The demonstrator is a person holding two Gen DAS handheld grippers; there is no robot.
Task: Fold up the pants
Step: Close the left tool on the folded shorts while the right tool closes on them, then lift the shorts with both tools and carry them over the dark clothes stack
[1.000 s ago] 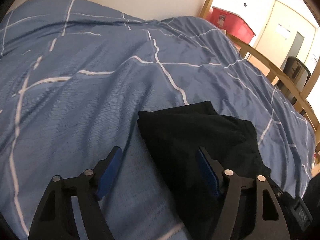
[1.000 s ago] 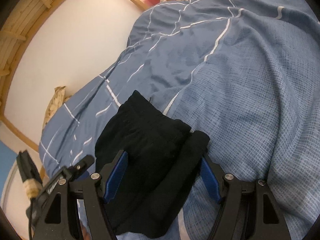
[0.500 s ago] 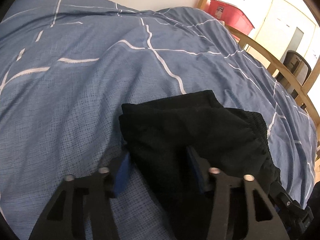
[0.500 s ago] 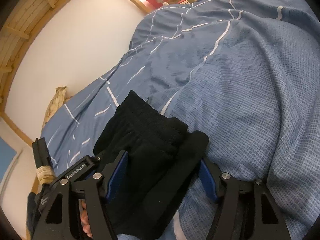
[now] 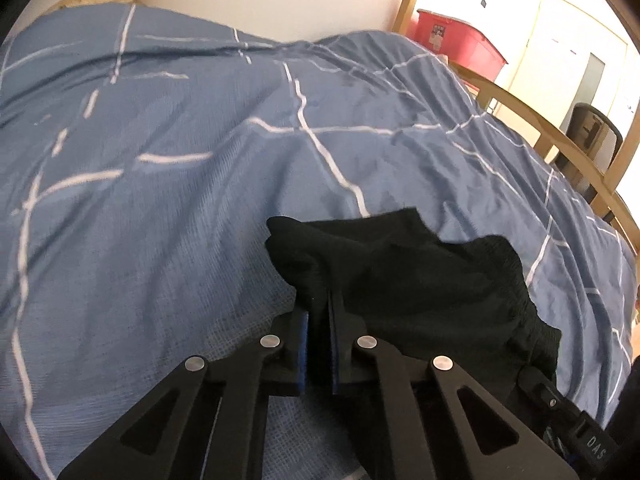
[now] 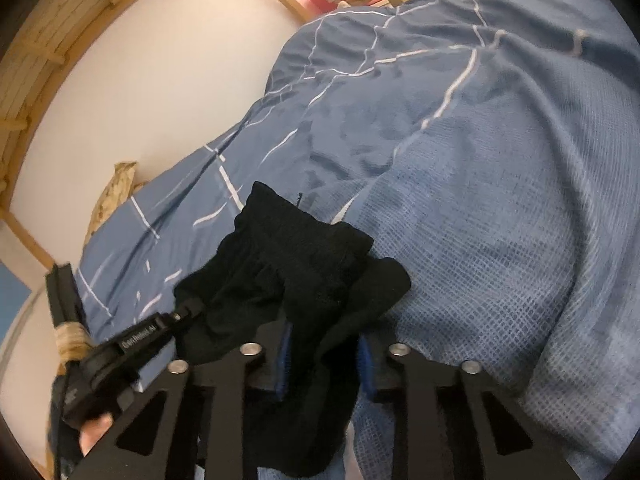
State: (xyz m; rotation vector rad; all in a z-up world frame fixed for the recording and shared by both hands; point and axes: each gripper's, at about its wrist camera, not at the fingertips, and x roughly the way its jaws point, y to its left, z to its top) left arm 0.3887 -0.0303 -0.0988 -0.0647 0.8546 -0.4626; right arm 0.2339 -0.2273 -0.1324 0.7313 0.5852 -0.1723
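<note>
Black pants (image 5: 420, 280) lie folded in a small bundle on the blue bed cover (image 5: 180, 220). My left gripper (image 5: 318, 312) is shut on the bundle's near left corner, and a pinch of black cloth stands up between its blue pads. In the right wrist view the pants (image 6: 288, 264) bunch up toward my right gripper (image 6: 325, 352). Its jaws are closing, and a thick fold of the cloth fills the gap between the pads. The left gripper's fingertips are hidden behind the cloth in that view.
The cover has thin white lines and rumpled ridges. A wooden bed rail (image 5: 560, 148) runs along the right side, with a red bin (image 5: 452, 40) and a dark chair (image 5: 592, 136) beyond it. A white wall (image 6: 140, 92) and a beige pillow (image 6: 112, 196) sit at the head end.
Both grippers stood open around the pants' near edge and have closed onto it. The cloth is now pinched and bunched up between each pair of pads.
</note>
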